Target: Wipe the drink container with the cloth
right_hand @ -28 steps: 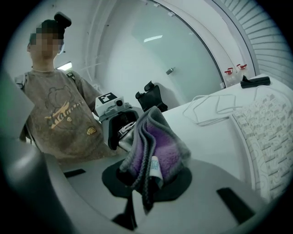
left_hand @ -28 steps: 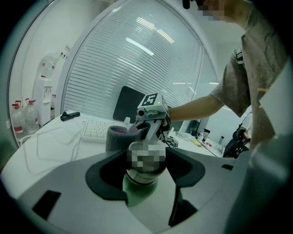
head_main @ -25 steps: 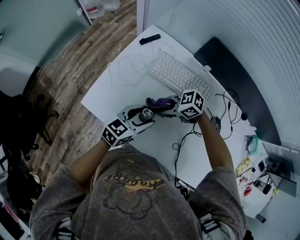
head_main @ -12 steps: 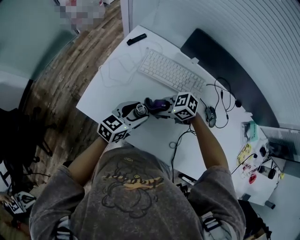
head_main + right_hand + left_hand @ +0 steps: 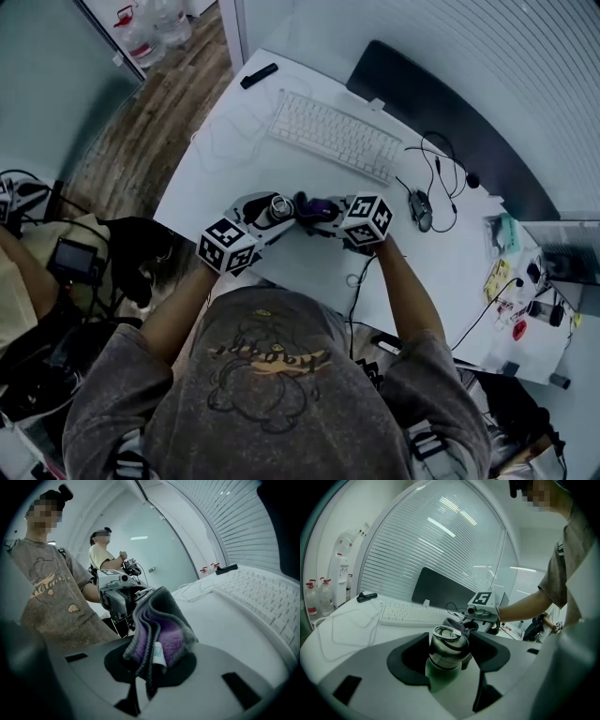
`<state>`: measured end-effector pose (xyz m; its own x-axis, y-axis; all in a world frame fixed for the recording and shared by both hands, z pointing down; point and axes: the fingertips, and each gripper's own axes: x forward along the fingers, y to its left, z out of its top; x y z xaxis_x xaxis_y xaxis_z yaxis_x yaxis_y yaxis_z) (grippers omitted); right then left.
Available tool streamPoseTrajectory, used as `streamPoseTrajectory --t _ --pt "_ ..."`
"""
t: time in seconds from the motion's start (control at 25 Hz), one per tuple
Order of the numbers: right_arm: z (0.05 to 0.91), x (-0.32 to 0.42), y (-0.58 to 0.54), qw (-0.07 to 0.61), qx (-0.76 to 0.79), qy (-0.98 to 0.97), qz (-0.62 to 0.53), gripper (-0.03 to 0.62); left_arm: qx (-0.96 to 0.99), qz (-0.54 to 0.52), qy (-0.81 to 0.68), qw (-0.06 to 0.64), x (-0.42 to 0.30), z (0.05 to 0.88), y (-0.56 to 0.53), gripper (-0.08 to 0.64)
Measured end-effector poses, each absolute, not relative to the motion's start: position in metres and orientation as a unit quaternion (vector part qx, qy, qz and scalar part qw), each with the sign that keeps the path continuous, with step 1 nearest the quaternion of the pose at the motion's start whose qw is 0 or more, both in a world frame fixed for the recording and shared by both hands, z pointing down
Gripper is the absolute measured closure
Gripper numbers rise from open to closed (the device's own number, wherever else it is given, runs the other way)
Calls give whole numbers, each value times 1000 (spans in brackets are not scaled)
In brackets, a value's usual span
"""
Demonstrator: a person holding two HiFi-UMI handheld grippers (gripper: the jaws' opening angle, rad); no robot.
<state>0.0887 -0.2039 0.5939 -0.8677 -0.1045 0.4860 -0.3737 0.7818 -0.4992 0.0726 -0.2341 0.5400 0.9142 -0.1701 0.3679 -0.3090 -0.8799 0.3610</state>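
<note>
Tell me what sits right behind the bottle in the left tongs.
The cloth, pinched in the right tongs, sits right behind the bottle; farther back lies a keyboard. The bottle itself hides whether cloth and bottle touch.

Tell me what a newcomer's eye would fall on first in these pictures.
First come the two tools meeting over the middle of the white desk. The left tool is shut on a steel drink container with a green body. The right tool is shut on a bunched purple-and-grey cloth, whose folds sit right at the container's cap. Beyond them lies a white keyboard.
</note>
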Motion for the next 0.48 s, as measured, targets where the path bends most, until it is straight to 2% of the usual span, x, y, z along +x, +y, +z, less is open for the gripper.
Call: streamPoseTrajectory --t 0.48 --pt "596 80 -193 159 254 -900 317 541 957 168 -104 211 73 540 -234 285"
